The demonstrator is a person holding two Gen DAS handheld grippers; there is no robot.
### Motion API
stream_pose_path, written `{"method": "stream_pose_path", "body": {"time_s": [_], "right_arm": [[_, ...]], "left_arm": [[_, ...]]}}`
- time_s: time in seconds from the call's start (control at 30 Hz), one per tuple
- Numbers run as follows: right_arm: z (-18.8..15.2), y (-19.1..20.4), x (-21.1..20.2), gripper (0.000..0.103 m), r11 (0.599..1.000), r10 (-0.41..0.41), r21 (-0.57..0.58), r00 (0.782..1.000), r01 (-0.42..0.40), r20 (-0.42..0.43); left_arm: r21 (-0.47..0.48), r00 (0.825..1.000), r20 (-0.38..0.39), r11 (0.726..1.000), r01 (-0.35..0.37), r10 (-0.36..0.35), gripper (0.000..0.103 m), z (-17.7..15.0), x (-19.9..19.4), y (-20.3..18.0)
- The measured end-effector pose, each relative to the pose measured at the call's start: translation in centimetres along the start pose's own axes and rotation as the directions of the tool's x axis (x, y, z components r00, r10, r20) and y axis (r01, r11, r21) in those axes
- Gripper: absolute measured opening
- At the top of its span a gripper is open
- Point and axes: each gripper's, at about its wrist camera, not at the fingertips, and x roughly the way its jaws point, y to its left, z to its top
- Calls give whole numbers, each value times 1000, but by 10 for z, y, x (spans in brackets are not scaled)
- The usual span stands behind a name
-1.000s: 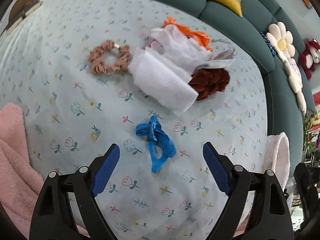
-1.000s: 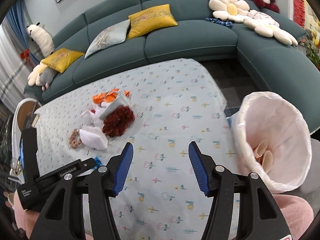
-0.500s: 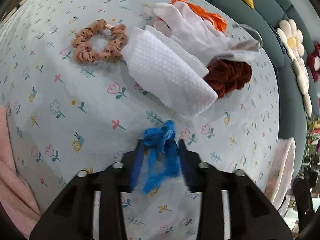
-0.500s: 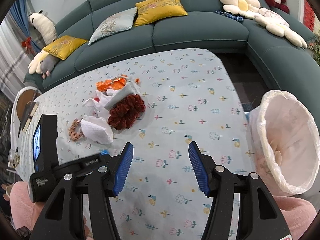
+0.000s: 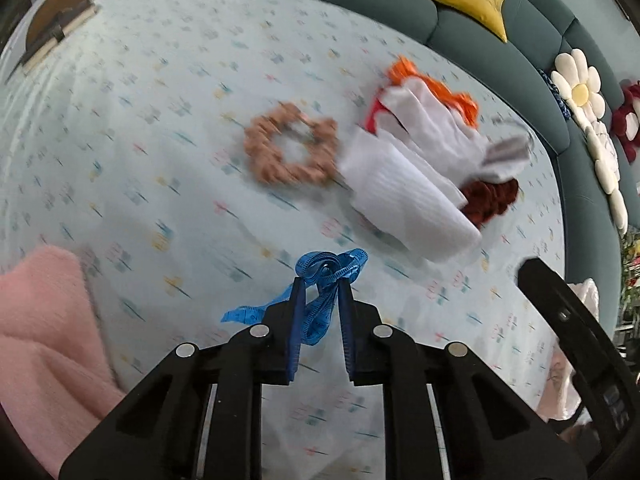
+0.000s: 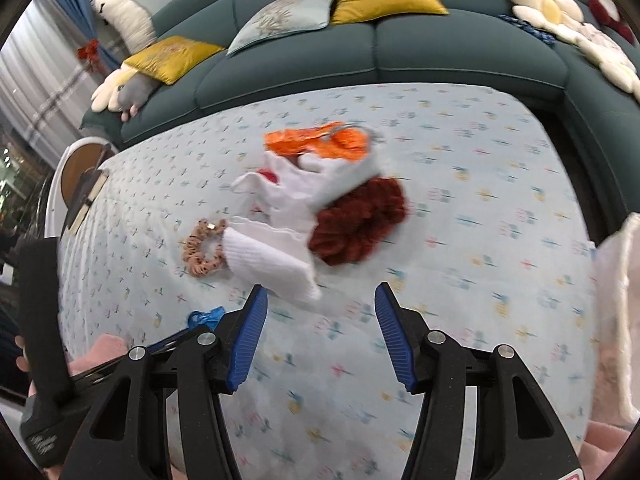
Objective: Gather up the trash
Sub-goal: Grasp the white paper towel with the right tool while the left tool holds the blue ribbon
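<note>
Floral tablecloth [image 5: 168, 92] (teal sofa [image 6: 360, 48] behind)

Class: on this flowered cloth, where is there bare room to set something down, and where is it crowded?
Bare: the cloth between the dark red scrunchie and the white bag, and the stretch ahead of the right gripper. Crowded: the pile of white socks, orange scrap and tan scrunchie.

Ahead of the left hand-held gripper [image 5: 322, 282], the tan scrunchie [image 5: 292, 150] and flowered tablecloth [image 5: 160, 120] smear with motion blur. The dark red scrunchie [image 5: 490, 202] lies partly hidden under white cloths [image 5: 412, 184]. To its right, the pink bag [image 5: 586, 292] is cut off.
</note>
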Motion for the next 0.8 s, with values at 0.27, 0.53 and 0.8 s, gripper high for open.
{"method": "stream_pose_path", "body": {"time_s": [0.27, 0.53, 0.8], "right_arm": [[13, 13, 45, 54, 1000, 19, 14, 999, -18, -47], [10, 16, 67, 8, 998, 66, 25, 991, -63, -118], [11, 5, 11, 5, 993, 114, 37, 993, -114, -5]], "left_arm": [[18, 999, 39, 1000, -12, 11, 16, 14, -8, 17], [29, 998, 59, 1000, 0, -1, 16, 17, -19, 16], [78, 995, 96, 997, 21, -29, 16, 16, -40, -16]]}}
